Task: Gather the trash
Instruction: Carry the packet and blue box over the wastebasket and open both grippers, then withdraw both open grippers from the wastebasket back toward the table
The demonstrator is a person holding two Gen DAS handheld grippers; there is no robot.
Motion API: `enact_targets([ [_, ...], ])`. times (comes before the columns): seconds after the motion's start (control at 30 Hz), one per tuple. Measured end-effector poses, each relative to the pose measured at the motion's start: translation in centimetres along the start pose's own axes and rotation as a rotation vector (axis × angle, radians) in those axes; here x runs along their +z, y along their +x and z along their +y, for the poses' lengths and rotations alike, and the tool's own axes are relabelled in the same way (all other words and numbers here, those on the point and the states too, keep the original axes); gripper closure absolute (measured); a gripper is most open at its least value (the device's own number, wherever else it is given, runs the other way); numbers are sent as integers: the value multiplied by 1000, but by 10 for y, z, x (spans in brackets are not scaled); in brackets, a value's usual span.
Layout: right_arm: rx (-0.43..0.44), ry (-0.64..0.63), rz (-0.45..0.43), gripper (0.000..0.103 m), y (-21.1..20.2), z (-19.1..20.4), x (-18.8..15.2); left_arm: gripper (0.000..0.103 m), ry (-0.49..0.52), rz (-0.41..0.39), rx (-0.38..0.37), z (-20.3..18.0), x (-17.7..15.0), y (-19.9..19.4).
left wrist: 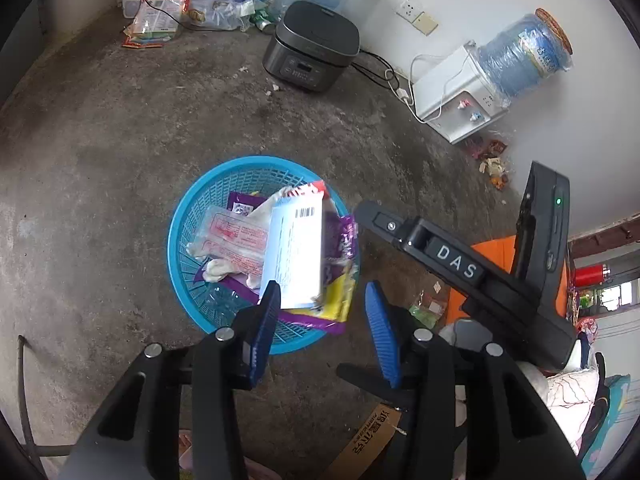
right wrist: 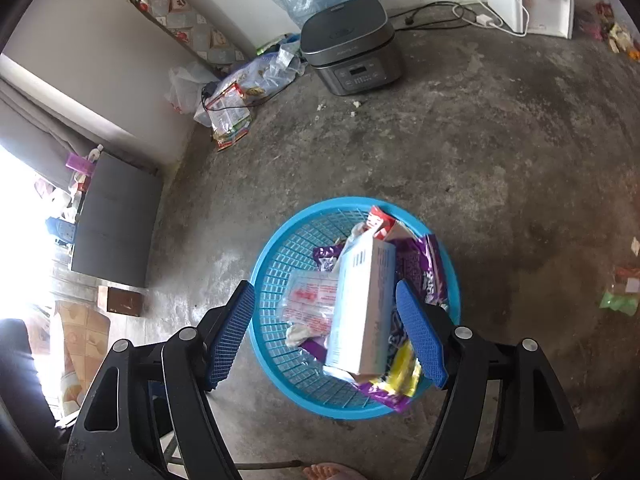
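Note:
A round blue plastic basket (left wrist: 176, 240) (right wrist: 264, 264) stands on the concrete floor, filled with trash. A white box with a barcode (left wrist: 296, 248) (right wrist: 360, 320) lies on top, slightly blurred. Under it are a clear pouch with red print (left wrist: 232, 236) (right wrist: 308, 300), purple wrappers (right wrist: 424, 268), a yellow wrapper (left wrist: 340, 300) and a red-and-white carton (right wrist: 380, 220). My left gripper (left wrist: 324, 332) hangs open just above the basket's near rim, with nothing between its pads. My right gripper (right wrist: 326, 334) is open over the basket and holds nothing; the box lies below it.
A dark rice cooker (left wrist: 312, 52) (right wrist: 352, 56) and a white water dispenser (left wrist: 452, 92) stand by the wall with cables. Bags and packets pile in the corner (left wrist: 180, 12). Loose wrappers lie on the floor (left wrist: 492, 160) (right wrist: 620, 304). A person's bare toes (right wrist: 328, 472) show at the bottom edge.

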State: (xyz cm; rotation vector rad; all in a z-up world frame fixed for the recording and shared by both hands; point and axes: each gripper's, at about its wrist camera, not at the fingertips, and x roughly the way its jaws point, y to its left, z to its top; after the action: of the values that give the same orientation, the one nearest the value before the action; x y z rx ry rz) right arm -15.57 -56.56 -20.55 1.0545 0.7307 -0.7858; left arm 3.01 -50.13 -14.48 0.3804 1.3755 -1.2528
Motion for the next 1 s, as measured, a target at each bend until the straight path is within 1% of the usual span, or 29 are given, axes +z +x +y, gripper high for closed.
enact_targets([
  [0.17,17,-20,-33,33,-16,11,3,56,12,-82,12,1,0,-48],
  [0.23,26,-49,-59,33,-25,22,3,55,23,-128,17,1,-3,-74],
  [0.3,41,-100,-97,33,-39,39,1,51,44,-193,38,1,-10,-105],
  [0.37,61,-159,-138,33,-56,60,-5,44,59,-257,67,3,-19,-136],
  [0.4,75,-191,-159,33,-65,70,-10,42,60,-288,88,5,-24,-152],
  [0.43,87,-222,-179,33,-74,80,-15,39,50,-320,115,6,-30,-168],
  [0.47,100,-256,-200,33,-83,90,-21,33,35,-353,139,9,-37,-184],
  [0.5,114,-290,-221,33,-93,100,-27,30,17,-386,165,11,-45,-200],
  [0.57,145,-361,-262,33,-114,119,-42,17,-22,-457,230,15,-62,-230],
  [0.6,161,-397,-283,30,-125,128,-49,13,-47,-493,274,17,-72,-245],
  [0.63,179,-433,-305,29,-135,135,-58,5,-73,-527,325,18,-82,-259],
  [0.7,226,-507,-341,25,-156,150,-74,5,-129,-593,423,20,-105,-285],
  [0.8,273,-619,-407,18,-185,170,-99,5,-211,-651,585,20,-137,-316],
  [0.83,293,-655,-427,17,-194,177,-108,5,-225,-668,630,18,-147,-323],
  [0.9,325,-727,-464,10,-210,190,-125,5,-224,-711,698,17,-171,-338],
  [0.97,360,-803,-498,8,-224,204,-142,5,-233,-748,783,19,-197,-351],
  [1.0,373,-840,-513,8,-230,211,-151,5,-246,-760,812,19,-210,-356],
])
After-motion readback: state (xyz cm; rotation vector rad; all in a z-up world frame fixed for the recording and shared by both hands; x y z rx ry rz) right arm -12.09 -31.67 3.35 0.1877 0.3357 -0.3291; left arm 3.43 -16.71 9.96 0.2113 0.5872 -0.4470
